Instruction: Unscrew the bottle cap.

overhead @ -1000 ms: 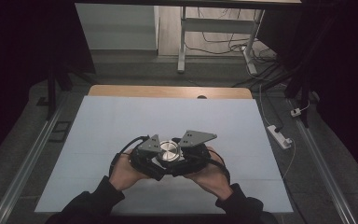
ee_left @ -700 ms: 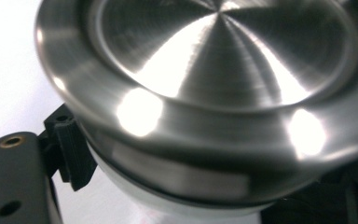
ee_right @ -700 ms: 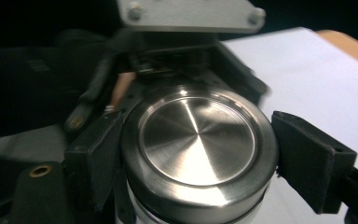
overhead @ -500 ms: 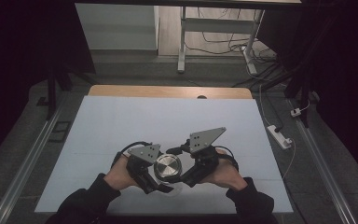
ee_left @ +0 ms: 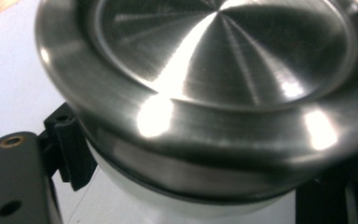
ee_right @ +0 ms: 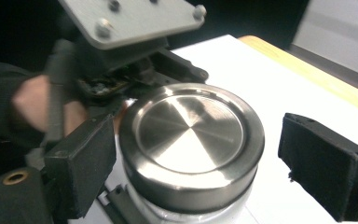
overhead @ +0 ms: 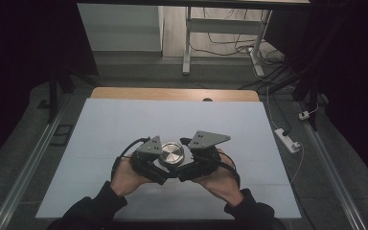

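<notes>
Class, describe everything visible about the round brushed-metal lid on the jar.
The round brushed-metal lid is silvery, with a recessed flat centre, radial brushing and a thick rounded rim. It sits level on a pale jar body upright on the white table. The left hand-held gripper is shut on the jar below it; the right hand-held gripper straddles the lid, its jaws just opened, one pad apart.

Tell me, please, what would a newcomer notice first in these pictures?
First, the shiny metal lid of a jar, low in the middle of the white table. The left gripper clamps the jar, while the right gripper, its jaws just opened, stands around the lid.
</notes>
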`<state>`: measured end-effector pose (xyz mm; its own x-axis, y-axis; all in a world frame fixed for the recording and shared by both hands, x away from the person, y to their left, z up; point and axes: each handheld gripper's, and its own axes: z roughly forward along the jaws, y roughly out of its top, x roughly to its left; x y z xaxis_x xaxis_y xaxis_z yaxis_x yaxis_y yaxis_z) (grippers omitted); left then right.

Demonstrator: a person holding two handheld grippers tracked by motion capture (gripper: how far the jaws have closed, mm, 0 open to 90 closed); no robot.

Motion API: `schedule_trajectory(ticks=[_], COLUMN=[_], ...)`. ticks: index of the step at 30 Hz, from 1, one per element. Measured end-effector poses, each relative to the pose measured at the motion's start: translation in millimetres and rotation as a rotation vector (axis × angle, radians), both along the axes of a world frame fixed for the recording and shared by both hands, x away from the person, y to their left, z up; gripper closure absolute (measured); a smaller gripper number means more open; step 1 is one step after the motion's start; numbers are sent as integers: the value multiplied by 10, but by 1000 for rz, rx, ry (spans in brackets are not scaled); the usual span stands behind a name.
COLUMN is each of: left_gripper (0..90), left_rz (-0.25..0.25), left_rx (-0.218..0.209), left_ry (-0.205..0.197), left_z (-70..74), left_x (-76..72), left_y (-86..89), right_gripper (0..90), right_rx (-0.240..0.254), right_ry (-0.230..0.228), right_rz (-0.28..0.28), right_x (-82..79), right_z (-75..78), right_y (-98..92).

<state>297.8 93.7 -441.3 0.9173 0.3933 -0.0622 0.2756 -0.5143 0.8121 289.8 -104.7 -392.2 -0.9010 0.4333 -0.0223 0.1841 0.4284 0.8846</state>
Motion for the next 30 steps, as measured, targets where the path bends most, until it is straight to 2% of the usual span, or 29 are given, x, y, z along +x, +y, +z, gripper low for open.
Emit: schedule_trajectory(ticks=[2, 3, 5, 7, 9, 13, 15, 17, 20, 22, 24, 25, 28, 30], left_gripper=[150, 150, 150, 150, 150, 150, 150, 150, 150, 150, 150, 150, 150, 150], left_rz=[-2, 0, -2, -48, -96, -243, -296, -343, -380, -365, -304, -260, -114, -34], left_rx=[10, 27, 30, 20, 1, -35, -46, -43, -45, -46, -44, -41, -33, -6], left_ry=[-2, -10, -7, 0, 17, 42, 49, 48, 55, 56, 53, 50, 43, 19], left_z=[-4, -11, -14, -20, -21, -21, -22, -27, -44, -46, -36, -29, -20, -17], left_x=[-1, -9, -10, 0, 8, 12, -1, -17, -31, -22, -4, 4, 26, 25], left_y=[-10, -30, -35, -17, -7, 19, 7, -14, -37, -36, -20, -9, 18, 14], right_gripper=[135, 173, 191, 194, 195, 195, 195, 195, 193, 189, 129, 102, 90, 99], right_rx=[-18, -20, -34, -46, -43, -4, 14, 30, 57, 77, 74, 69, 30, 1], right_ry=[-8, -7, -6, -8, 18, 74, 95, 96, 110, 133, 130, 123, 53, 14], right_rz=[-22, -22, -16, 1, 42, 209, 300, 390, 476, 493, 443, 396, 240, 145], right_x=[-9, -13, -32, -39, -14, 70, 114, 136, 170, 198, 210, 205, 148, 96], right_z=[-29, -37, -42, -30, -14, -5, -8, -29, -74, -100, -84, -60, 39, 69], right_y=[35, 45, 61, 57, 28, -67, -119, -156, -193, -200, -200, -196, -183, -151])
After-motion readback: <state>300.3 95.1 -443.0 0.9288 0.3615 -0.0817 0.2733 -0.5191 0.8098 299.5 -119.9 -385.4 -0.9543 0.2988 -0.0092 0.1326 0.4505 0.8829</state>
